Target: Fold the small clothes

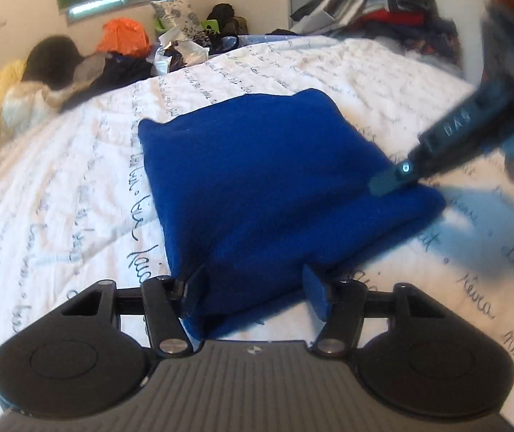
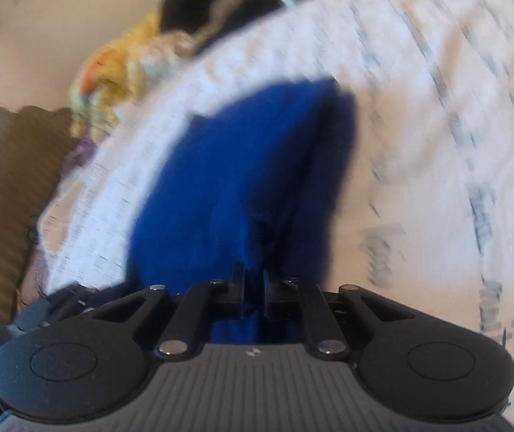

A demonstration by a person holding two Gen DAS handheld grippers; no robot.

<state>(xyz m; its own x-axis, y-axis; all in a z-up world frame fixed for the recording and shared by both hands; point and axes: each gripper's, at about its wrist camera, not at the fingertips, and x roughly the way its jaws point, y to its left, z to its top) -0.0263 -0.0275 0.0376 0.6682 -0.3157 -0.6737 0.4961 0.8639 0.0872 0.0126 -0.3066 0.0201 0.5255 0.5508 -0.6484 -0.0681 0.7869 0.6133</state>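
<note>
A folded blue fleece cloth [image 1: 257,180] lies on a white bedspread printed with handwriting [image 1: 76,187]. My left gripper [image 1: 253,291] stands open at the cloth's near corner. Its two fingers sit wide apart on either side of that corner, and the fabric between them is not pinched. The right gripper [image 1: 388,181] comes in from the right and its tip rests on the cloth's right edge. In the blurred right wrist view, the right gripper [image 2: 254,284] has its jaws nearly together, with a ridge of the blue cloth [image 2: 238,180] caught between them.
Heaped clothes and bags [image 1: 120,54] line the far side of the bed, and a taller clothes pile [image 1: 375,3] sits at the back right. A brown upholstered surface [image 2: 4,187] borders the bed on the left of the right wrist view. Bare bedspread surrounds the cloth.
</note>
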